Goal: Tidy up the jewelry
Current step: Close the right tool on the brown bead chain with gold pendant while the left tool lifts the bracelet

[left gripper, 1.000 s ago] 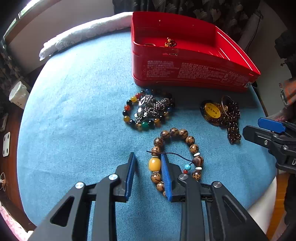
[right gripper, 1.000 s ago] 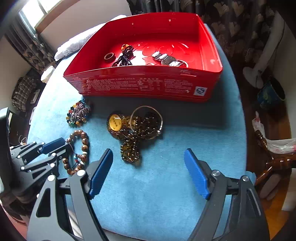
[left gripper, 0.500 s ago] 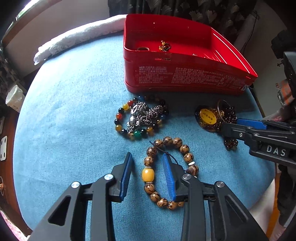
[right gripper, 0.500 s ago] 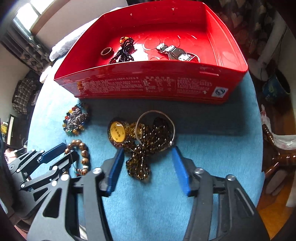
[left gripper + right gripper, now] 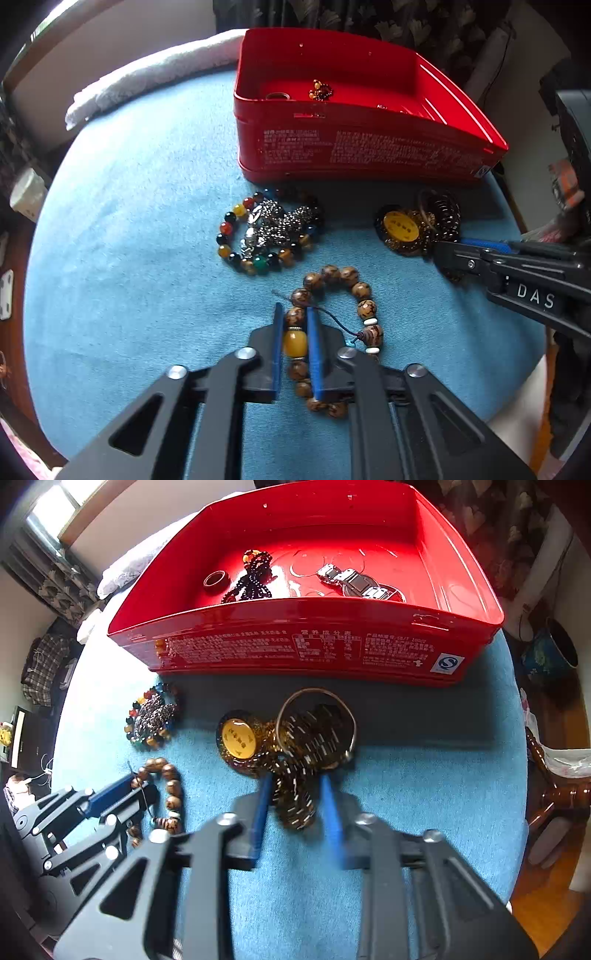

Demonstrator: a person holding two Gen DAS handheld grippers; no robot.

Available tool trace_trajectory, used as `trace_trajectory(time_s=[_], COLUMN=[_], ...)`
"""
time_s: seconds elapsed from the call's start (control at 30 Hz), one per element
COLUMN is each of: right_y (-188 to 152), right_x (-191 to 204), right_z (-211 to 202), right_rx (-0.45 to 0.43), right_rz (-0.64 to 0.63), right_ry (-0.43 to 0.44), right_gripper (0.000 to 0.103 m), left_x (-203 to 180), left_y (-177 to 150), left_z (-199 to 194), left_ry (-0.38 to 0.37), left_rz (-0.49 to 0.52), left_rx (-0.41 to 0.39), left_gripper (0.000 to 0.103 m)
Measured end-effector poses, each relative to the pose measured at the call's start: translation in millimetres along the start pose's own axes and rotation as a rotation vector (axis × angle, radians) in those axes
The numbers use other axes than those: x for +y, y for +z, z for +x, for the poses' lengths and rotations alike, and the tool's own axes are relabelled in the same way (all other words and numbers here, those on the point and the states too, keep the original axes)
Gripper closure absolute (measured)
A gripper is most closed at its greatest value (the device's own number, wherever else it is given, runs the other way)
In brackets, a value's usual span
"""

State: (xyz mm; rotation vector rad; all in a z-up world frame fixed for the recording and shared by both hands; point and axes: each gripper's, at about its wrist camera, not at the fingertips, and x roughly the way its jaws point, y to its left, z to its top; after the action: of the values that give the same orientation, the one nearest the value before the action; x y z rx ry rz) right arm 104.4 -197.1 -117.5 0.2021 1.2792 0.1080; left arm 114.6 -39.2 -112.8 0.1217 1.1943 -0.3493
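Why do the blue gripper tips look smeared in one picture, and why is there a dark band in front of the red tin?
Right wrist view: the right gripper shows motion blur on its blue fingertips, while the amber-brown bead strand between them stays fairly sharp. Both views: the red metal tin shades the blue cloth, and the fisheye lens bends edges.
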Motion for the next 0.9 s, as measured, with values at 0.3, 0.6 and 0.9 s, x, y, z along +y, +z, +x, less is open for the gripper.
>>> trace_trajectory(time_s=[0.3, 0.6, 0.9], right_y=[-11, -12, -22], right_x=[-11, -19, -21], right_z=[-19, -47, -60], right_rx=[-0.037, -0.094, -0.124], right_rz=[0.009, 0.014, 0.021], right_ry=[0.084, 0.098, 0.078], right_gripper=[0.091, 0.091, 0.091], left_x=[10, 9, 11], left_y=[-3, -3, -8], left_z=[-3, -29, -49], left_ry=[-0.073, -0.105, -0.114], left_rz=[-0.053, -0.052, -0.053], left_rx=[0.001, -0.045, -0.077], left_gripper=[0.092, 0.092, 0.092])
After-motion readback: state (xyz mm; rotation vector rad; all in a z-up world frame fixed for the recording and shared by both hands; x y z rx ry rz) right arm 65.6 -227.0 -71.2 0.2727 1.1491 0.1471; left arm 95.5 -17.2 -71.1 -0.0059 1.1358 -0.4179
